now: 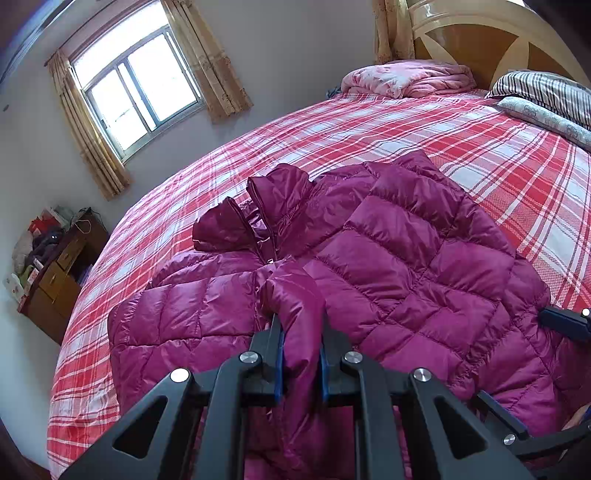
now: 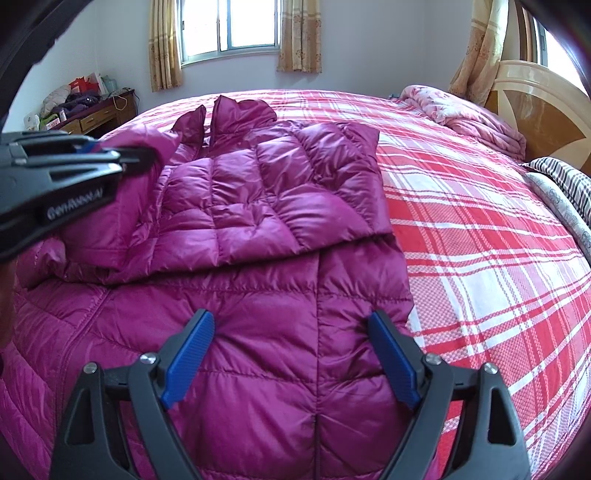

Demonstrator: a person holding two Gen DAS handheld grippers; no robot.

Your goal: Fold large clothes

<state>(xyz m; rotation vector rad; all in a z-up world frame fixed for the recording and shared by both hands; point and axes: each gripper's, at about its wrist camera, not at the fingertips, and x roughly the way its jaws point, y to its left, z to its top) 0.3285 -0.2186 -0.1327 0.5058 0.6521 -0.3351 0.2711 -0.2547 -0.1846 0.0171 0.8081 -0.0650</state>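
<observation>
We find both wrist views close above the magenta down jacket (image 1: pixel 406 258), angled down across the plaid bed (image 2: pixel 480 240). Both share the window wall and headboard (image 1: pixel 491 40); the right view catches the left gripper (image 2: pixel 125 158) side-on.

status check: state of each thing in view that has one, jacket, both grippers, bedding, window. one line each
Jacket: spread on the bed, right sleeve folded across the chest.
Left sleeve: pinched and lifted by the left gripper.
Left gripper: shut on the left sleeve.
Right gripper: open, over the jacket's lower body, gripping nothing.
Pink quilt: bundled near the headboard.
Curtains: drawn aside.
Window: looks closed.
</observation>
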